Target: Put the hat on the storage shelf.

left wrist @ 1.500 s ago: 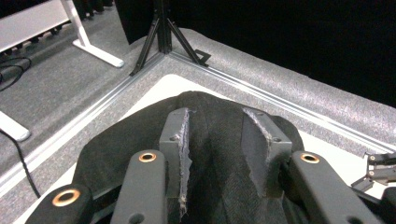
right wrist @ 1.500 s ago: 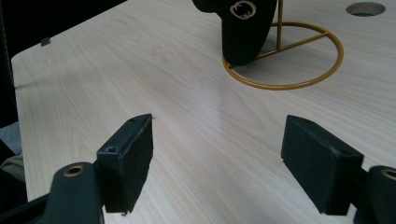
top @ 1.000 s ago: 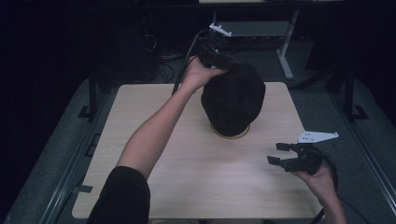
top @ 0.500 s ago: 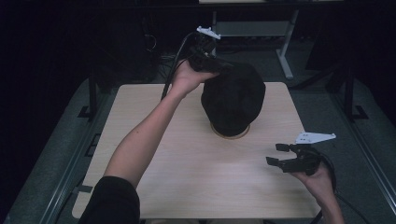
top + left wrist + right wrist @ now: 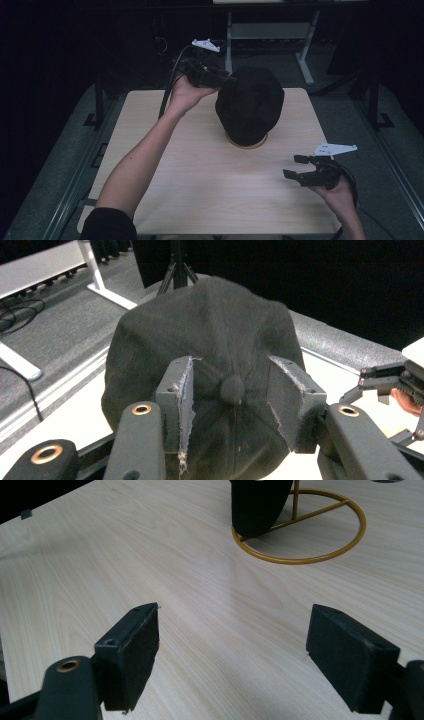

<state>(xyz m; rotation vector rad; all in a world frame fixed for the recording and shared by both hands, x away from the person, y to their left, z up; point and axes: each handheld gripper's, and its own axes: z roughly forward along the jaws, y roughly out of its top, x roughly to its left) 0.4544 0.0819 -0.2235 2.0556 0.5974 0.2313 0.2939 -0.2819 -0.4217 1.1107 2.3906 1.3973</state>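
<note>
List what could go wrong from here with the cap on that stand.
1. The left hand-held gripper is open around the cap's top button; closing there may catch only fabric and slip off.
2. The cap sits on a light gold wire stand; lifting it could tip or drag the stand.
3. The right hand-held gripper is open, away from the stand, so nothing steadies it.

A black cap (image 5: 210,365) sits close in front of the left gripper (image 5: 231,390), its crown facing the camera. The gripper's two black jaws stand apart, one on each side of the small button (image 5: 232,389) at the cap's top (their frayed grey pads (image 5: 186,395) lie close to the fabric). To the right, farther off, part of the other gripper (image 5: 385,382) appears above the pale table (image 5: 340,372). A grey floor (image 5: 65,320) lies to the left.
</note>
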